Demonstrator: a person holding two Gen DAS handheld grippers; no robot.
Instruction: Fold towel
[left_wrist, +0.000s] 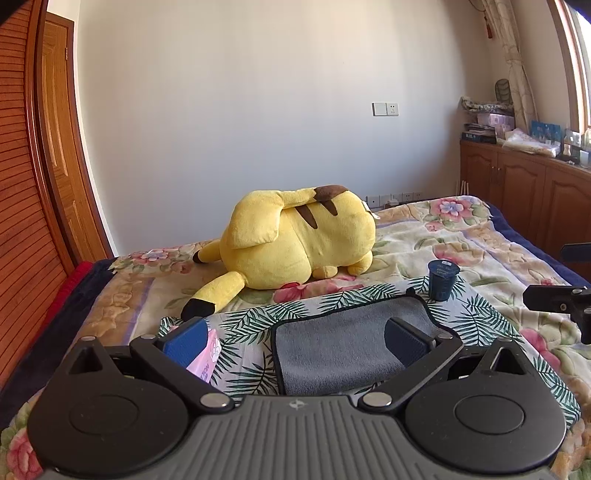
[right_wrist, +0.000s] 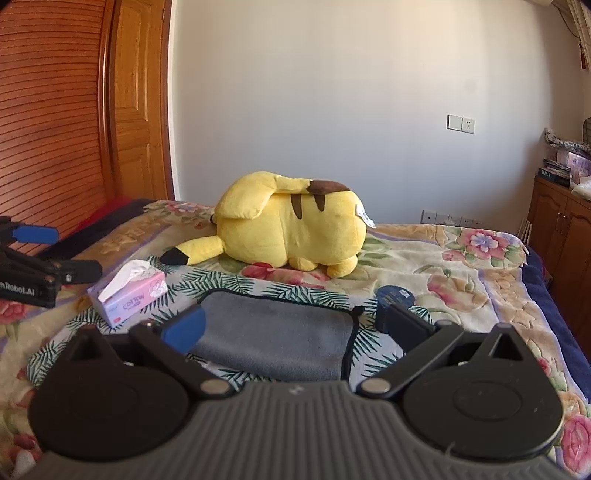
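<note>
A grey towel (left_wrist: 343, 343) with a dark edge lies folded flat on a leaf-print cloth (left_wrist: 251, 321) on the bed. It also shows in the right wrist view (right_wrist: 273, 343). My left gripper (left_wrist: 295, 341) is open and empty, hovering above the towel's near left part. My right gripper (right_wrist: 291, 328) is open and empty, above the towel's near edge. The right gripper's fingers (left_wrist: 554, 299) show at the right edge of the left wrist view, and the left gripper's fingers (right_wrist: 33, 254) at the left edge of the right wrist view.
A yellow plush toy (left_wrist: 295, 240) lies behind the towel. A dark blue cup (left_wrist: 442, 280) stands at the towel's far right corner. A pink tissue box (right_wrist: 129, 299) sits left of the towel. Wooden cabinets (left_wrist: 524, 184) stand at the right, a wooden door (right_wrist: 55, 129) at the left.
</note>
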